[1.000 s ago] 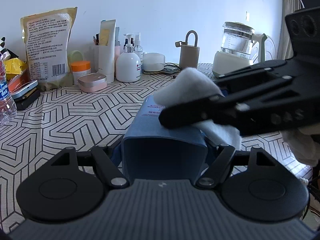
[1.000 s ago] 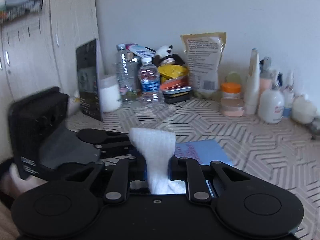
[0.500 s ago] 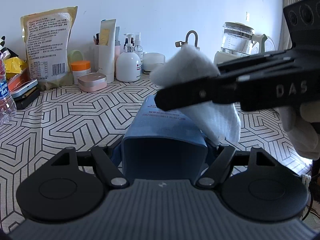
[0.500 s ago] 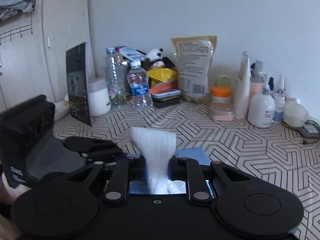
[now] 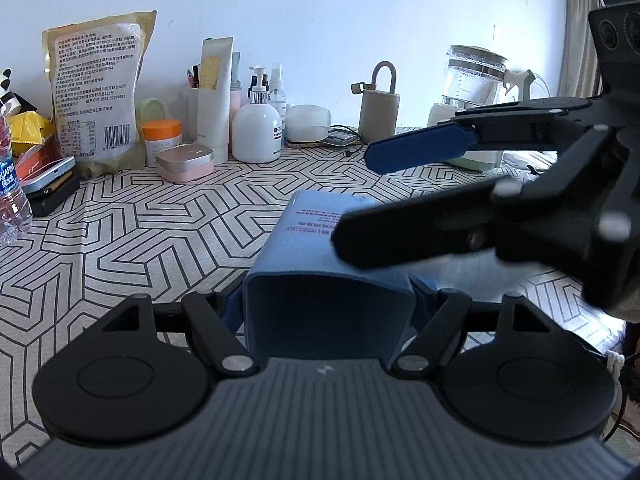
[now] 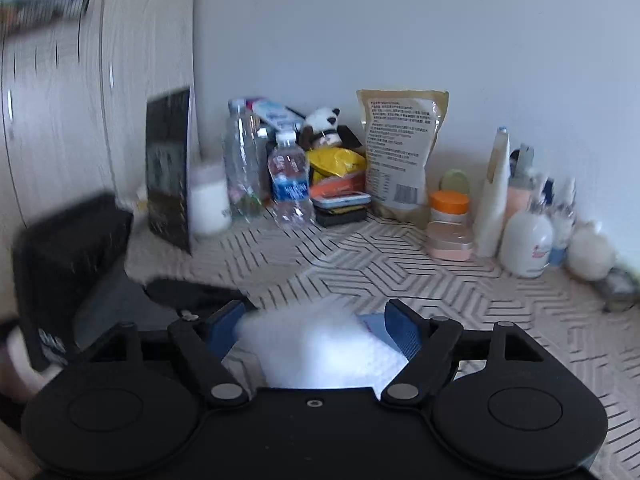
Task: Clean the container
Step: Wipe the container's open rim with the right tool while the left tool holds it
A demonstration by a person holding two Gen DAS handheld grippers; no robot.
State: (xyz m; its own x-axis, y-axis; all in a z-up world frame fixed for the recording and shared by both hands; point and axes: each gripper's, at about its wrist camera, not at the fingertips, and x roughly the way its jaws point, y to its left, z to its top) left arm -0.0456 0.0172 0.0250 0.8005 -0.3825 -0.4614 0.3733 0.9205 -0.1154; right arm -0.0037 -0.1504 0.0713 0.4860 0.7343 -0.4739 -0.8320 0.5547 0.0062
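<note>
A blue open-ended container [image 5: 320,240] lies lengthwise between the fingers of my left gripper [image 5: 326,280], which is shut on its sides just above the patterned tabletop. My right gripper [image 5: 356,198] reaches in from the right over the container's far end. Its jaws are opening, with one blue-padded finger high and the other low. In the right wrist view a white cloth [image 6: 316,352] sits loose and blurred between the spread fingers of the right gripper [image 6: 314,312]. The pads do not press on it. A corner of the container [image 6: 370,320] shows behind the cloth.
Along the back wall stand a tan food bag [image 5: 96,92], a white pump bottle [image 5: 256,132], an orange-lidded jar [image 5: 162,136], a pink tin [image 5: 184,164], a glass kettle [image 5: 476,88] and water bottles [image 6: 290,180]. A dark upright box [image 6: 168,168] stands at the left.
The right gripper's jaws have sprung apart and let go of the white cloth they pinched. The cloth is gone from the left wrist view. The left gripper and container have not moved.
</note>
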